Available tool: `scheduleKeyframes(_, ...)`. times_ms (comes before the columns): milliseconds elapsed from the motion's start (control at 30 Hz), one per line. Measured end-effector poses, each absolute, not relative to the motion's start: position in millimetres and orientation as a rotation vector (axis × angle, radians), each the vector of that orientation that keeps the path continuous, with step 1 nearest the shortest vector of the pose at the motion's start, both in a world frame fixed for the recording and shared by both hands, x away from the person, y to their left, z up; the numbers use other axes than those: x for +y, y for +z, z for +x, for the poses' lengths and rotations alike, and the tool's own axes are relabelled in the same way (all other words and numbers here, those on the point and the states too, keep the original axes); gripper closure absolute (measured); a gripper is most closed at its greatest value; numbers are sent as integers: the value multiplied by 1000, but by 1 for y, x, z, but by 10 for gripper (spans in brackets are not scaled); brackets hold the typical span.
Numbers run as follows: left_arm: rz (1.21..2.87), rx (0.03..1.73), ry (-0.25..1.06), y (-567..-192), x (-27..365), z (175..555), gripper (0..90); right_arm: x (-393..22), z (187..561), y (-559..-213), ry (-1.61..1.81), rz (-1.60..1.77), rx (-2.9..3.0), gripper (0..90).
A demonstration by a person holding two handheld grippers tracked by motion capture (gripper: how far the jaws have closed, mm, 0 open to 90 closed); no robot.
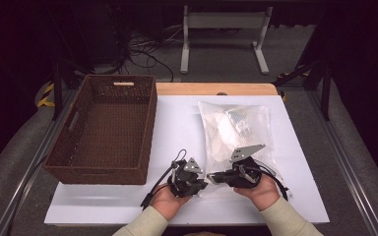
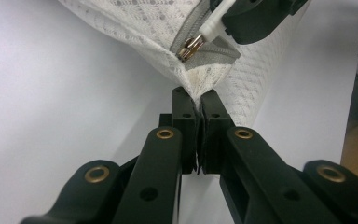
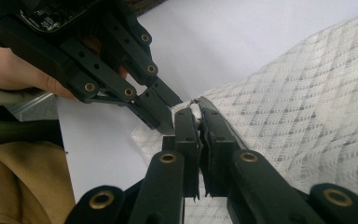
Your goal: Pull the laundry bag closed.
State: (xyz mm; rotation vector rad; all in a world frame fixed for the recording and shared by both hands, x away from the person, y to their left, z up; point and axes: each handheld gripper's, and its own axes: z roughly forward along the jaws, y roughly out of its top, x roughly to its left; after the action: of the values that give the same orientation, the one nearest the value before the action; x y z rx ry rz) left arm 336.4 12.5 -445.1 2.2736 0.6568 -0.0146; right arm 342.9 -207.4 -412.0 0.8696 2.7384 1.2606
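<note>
A white mesh zip bag (image 1: 226,142) lies on the white table top, with small pale items (image 1: 238,120) inside near its far end. My left gripper (image 1: 204,185) is shut on the bag's near left corner; in the left gripper view the mesh (image 2: 135,28) is pinched between its jaws (image 2: 196,97). Just beyond, the metal zipper slider (image 2: 189,46) hangs from a white pull tab (image 2: 214,25). My right gripper (image 1: 212,178) is shut on that tab (image 3: 196,108), right beside the left gripper's fingertips (image 3: 161,122).
A dark brown wicker basket (image 1: 150,123) stands on the left of the table, its inside bare. The white sheet (image 1: 177,123) lies between the basket and the bag. A wooden table edge (image 1: 211,88) runs behind it. A grey stand (image 1: 224,22) is on the floor beyond.
</note>
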Motion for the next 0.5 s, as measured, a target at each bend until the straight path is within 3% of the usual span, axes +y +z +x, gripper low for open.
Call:
scheduleKeyframes(167, 2264, 663, -61, -446, 13, 338, 856, -207, 341, -411, 1265, 863, 2741, 862)
scheduleKeyframes(333, 2229, 675, -109, -447, 14, 344, 705, -207, 340, -410, 1257, 855, 2739, 862)
scheduleKeyframes(467, 2219, 674, -120, -447, 14, 346, 713, -206, 339, -411, 1251, 844, 2742, 862)
scheduleKeyframes(500, 2220, 671, -111, -447, 14, 346, 795, -206, 340, -411, 1252, 842, 2741, 863)
